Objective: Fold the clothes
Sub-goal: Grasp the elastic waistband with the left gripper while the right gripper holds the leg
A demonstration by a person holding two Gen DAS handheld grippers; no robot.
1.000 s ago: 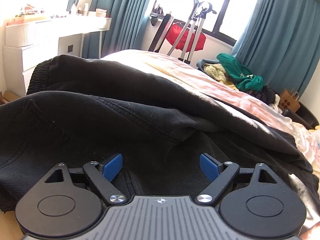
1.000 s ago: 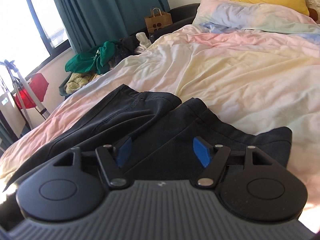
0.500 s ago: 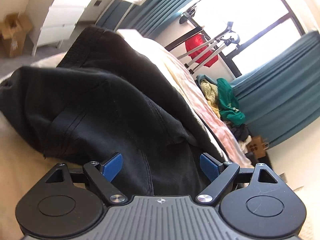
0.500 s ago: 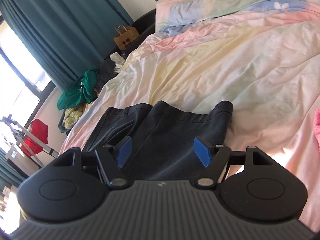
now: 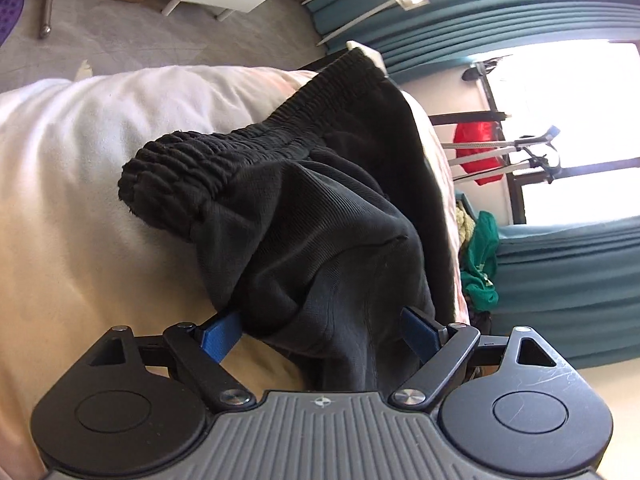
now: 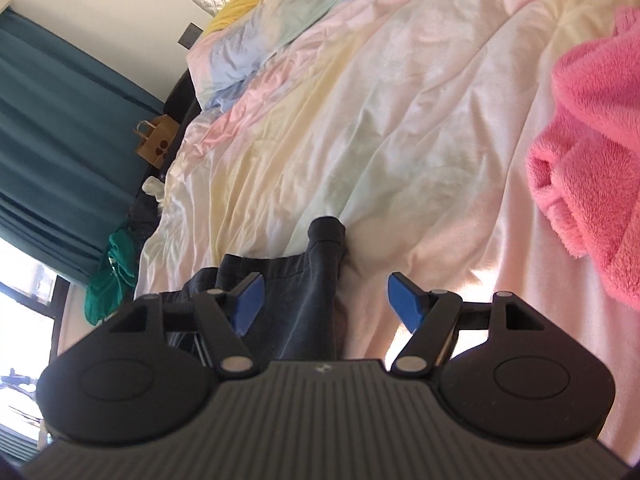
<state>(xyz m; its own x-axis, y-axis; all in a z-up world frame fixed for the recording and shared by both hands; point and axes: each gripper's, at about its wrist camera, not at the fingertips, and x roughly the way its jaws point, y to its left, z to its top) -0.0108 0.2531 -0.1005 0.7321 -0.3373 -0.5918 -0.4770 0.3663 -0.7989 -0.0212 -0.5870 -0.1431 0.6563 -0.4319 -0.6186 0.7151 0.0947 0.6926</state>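
- The black trousers (image 5: 328,216) lie on the pastel duvet (image 6: 400,120) near the bed's edge, with the ribbed elastic waistband (image 5: 192,164) bunched toward the floor side.
- Risk: the cloth between the blue pads of the left gripper (image 5: 320,330) is a thick, creased bunch. Closing here would probably pinch several layers at once, so the fold would lift as a lump rather than a flat panel.
- Risk: the waistband sits close to the mattress edge. A pull toward that side could drag the garment off the bed.
- Risk: at the other end, the trouser leg (image 6: 320,276) occupies only the left half of the gap in the right gripper (image 6: 322,300). A closure here may catch the hem alone, or duvet along with it.
- Left gripper: jaws spread wide, straddling the bunched cloth; fabric touches or nearly touches both pads, nothing clamped.
- Right gripper: jaws likewise spread, released, with the leg end just ahead and between the fingers, bare duvet beneath the right pad.
- A pink fleece garment (image 6: 592,152) lies well apart to the right; snagging seems unlikely.
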